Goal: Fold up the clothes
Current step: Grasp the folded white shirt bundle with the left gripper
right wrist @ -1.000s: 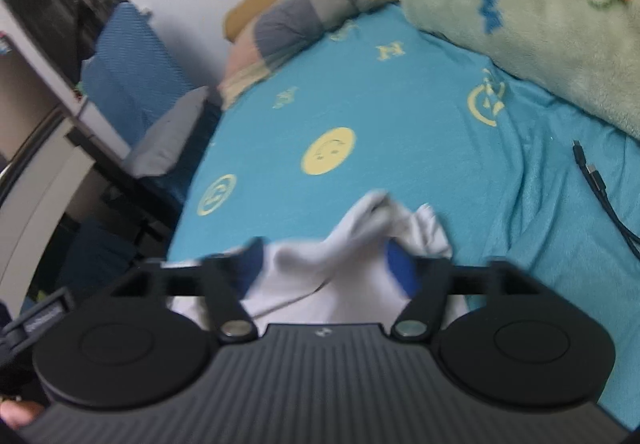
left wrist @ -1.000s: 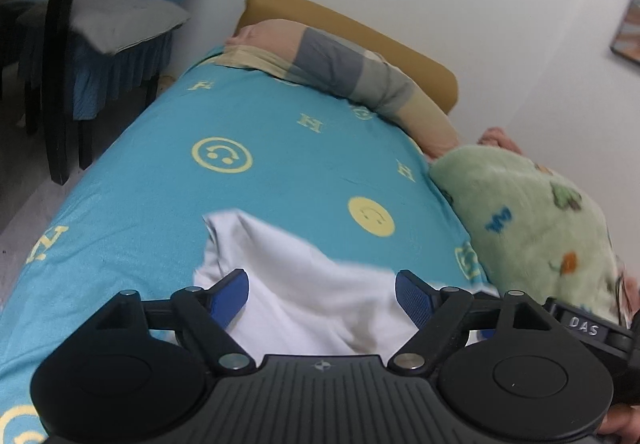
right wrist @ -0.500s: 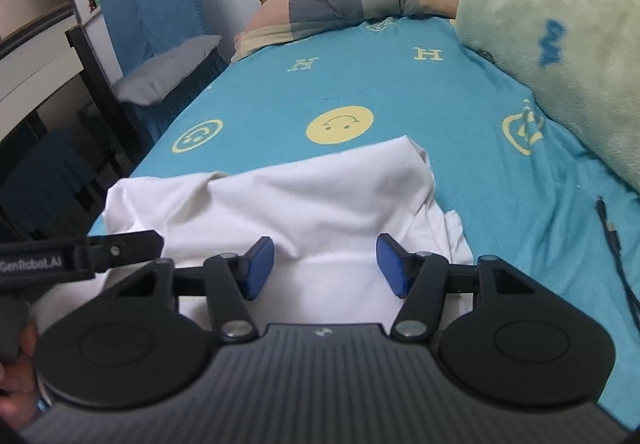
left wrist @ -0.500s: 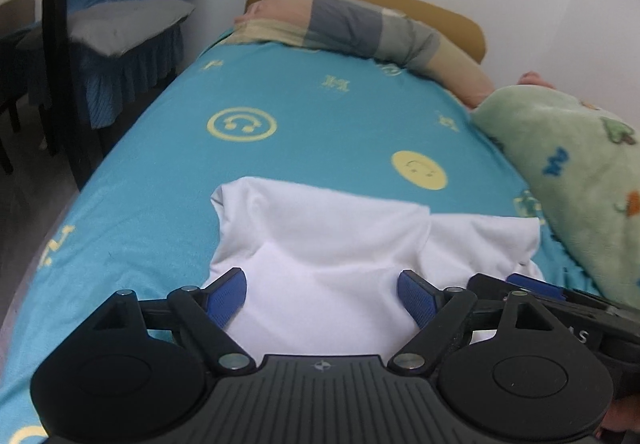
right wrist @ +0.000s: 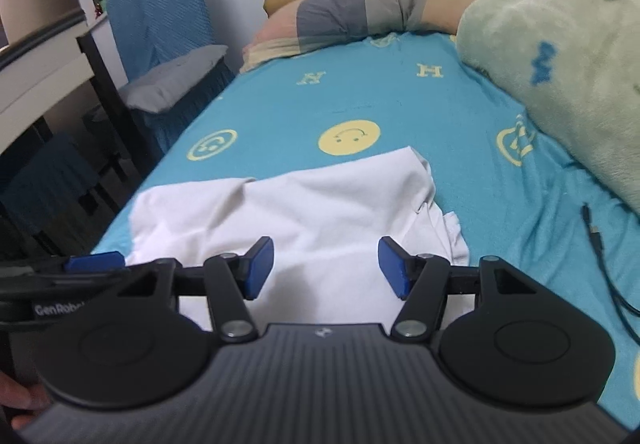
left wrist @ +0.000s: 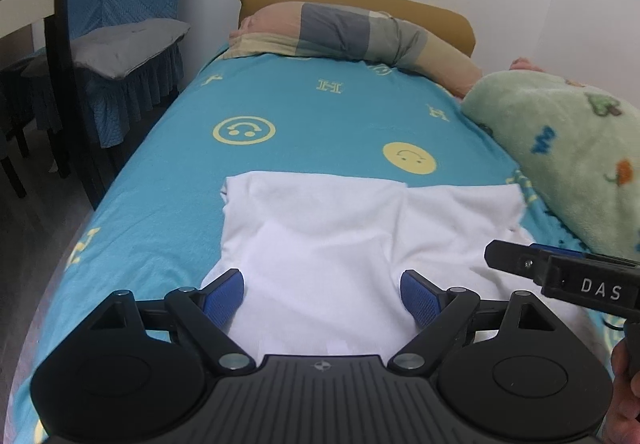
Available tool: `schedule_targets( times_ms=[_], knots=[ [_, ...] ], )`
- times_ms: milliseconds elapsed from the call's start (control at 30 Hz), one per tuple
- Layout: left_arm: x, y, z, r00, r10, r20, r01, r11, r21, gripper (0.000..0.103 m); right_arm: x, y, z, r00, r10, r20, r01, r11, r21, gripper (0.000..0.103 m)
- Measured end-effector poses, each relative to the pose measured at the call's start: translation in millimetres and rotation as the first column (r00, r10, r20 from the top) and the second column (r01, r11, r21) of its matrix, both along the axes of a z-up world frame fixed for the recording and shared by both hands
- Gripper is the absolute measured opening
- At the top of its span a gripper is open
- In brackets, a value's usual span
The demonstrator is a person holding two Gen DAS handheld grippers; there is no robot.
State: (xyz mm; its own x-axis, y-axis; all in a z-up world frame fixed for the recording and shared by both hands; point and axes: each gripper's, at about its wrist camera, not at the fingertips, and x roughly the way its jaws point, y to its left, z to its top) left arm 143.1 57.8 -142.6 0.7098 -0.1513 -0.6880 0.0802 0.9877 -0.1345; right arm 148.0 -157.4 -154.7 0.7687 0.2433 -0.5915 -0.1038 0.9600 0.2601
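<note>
Left wrist view: my left tongs (left wrist: 322, 294) and right tongs (right wrist: 326, 264) gape wide, empty, above the white shirt (left wrist: 320, 228).

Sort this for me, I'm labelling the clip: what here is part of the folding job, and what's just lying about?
Job:
white garment, spread flat
left tongs, open over it
right tongs, open over it

Lying about:
pillow
green blanket
black cable
chair
bed sheet, the work surface

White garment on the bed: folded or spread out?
Spread out. The white garment lies flat on the blue sheet, lightly creased, both sleeves out sideways.
</note>
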Motion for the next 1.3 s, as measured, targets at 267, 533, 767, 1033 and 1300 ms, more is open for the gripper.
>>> schedule_targets(
  times_ms=[267,533,767,1033,1300],
  knots=[
    [-45,7,19,0.998,-0.008,-0.061,0.008,1.0,0.007,0.087,-49,-7,20,0.999,-0.01,-0.034,0.01,1.0,0.019,0.061],
    [-63,19,8,0.981,0.015,-0.192,-0.028,0.997,-0.069,0.086,-61,-2,3,0.991,-0.015,-0.13,0.012,1.0,-0.023,0.058],
    [-96,31,34,0.985,0.007,-0.17,-0.053,0.963,-0.265,0.09,-82,-25,25,0.989,-0.072,-0.132,0.096,0.978,0.186,0.067],
    [-94,55,-2,0.931,0.055,-0.36,-0.259,0.796,-0.547,0.096,-96,-42,20,0.96,-0.122,-0.251,0.225,0.87,0.439,0.085],
    [-71,87,-43,0.852,0.226,-0.472,-0.511,0.554,-0.657,0.077,-95,-44,-4,0.925,-0.08,-0.372,0.303,0.745,0.594,0.086]
  ],
)
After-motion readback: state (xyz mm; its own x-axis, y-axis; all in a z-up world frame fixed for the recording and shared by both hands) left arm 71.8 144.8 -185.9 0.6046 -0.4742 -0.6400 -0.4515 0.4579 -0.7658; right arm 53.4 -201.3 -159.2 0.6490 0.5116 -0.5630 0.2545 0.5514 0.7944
